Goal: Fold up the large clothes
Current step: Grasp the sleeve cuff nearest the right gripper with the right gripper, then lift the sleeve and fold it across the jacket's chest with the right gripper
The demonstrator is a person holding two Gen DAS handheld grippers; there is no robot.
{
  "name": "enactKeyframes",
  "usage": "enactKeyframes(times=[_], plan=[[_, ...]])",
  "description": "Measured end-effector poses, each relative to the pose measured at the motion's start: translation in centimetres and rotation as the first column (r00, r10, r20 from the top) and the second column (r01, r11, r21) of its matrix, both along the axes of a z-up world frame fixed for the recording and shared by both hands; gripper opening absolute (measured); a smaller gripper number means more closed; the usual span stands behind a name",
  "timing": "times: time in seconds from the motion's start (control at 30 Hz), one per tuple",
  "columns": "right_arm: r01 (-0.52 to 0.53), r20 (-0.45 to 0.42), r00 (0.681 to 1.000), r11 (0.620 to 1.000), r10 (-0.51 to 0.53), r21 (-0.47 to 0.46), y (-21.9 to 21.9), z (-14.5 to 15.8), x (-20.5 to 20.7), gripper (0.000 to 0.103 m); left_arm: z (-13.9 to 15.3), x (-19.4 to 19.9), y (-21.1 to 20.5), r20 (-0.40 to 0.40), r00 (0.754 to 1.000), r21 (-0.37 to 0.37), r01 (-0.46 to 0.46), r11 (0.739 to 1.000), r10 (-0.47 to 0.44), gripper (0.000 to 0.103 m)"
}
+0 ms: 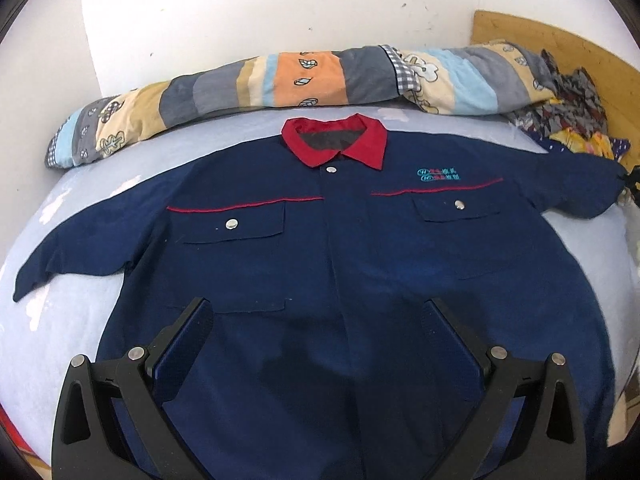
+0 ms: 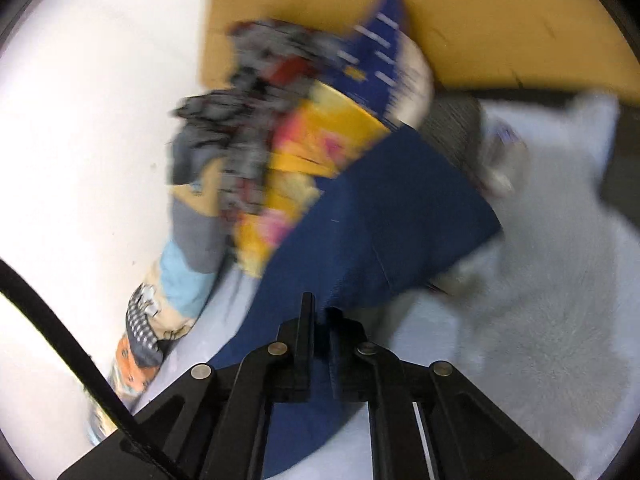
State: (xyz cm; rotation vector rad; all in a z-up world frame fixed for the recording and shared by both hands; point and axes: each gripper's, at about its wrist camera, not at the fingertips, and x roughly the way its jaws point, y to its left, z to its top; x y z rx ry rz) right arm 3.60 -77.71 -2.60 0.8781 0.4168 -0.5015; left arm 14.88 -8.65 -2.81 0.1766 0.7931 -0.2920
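Note:
A navy work shirt [image 1: 320, 248] with a red collar [image 1: 336, 140] lies face up, spread flat on a pale blue bed sheet [image 1: 60, 320]. My left gripper [image 1: 318, 312] is open and empty, hovering over the shirt's lower front. In the blurred right wrist view, my right gripper [image 2: 320, 312] is shut on the shirt's sleeve [image 2: 380, 216] near its cuff end. In the left wrist view that gripper shows small and dark at the right sleeve tip [image 1: 630, 184].
A rolled patchwork quilt [image 1: 280, 80] lies along the white wall behind the shirt. A heap of colourful clothes [image 1: 568, 120] sits at the back right against a wooden headboard [image 1: 560, 44]; the heap also shows in the right wrist view [image 2: 280, 120].

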Motion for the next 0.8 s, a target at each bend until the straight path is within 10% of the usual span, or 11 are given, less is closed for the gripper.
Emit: enactKeyframes(times=[0.5, 0.67, 0.8], plan=[[-0.364, 0.077, 0.910, 0.873, 0.408, -0.325, 23.2, 21.1, 12.3, 0.007, 4.5, -1.2, 6.4, 0.107, 0.988, -0.076, -0.105, 0.991, 0.113, 0.103], [-0.518, 0.019, 0.825, 0.770, 0.564, -0.373, 36.8, 21.2, 18.1, 0.007, 5.5, -1.7, 9.4, 0.126, 0.978, -0.100, -0.151, 0.983, 0.163, 0.103], [-0.646, -0.106, 0.743, 0.667, 0.661, -0.370, 48.1, 15.6, 22.4, 0.006, 5.9, -1.9, 12.2, 0.122, 0.971, -0.120, -0.191, 0.974, 0.205, 0.103]])
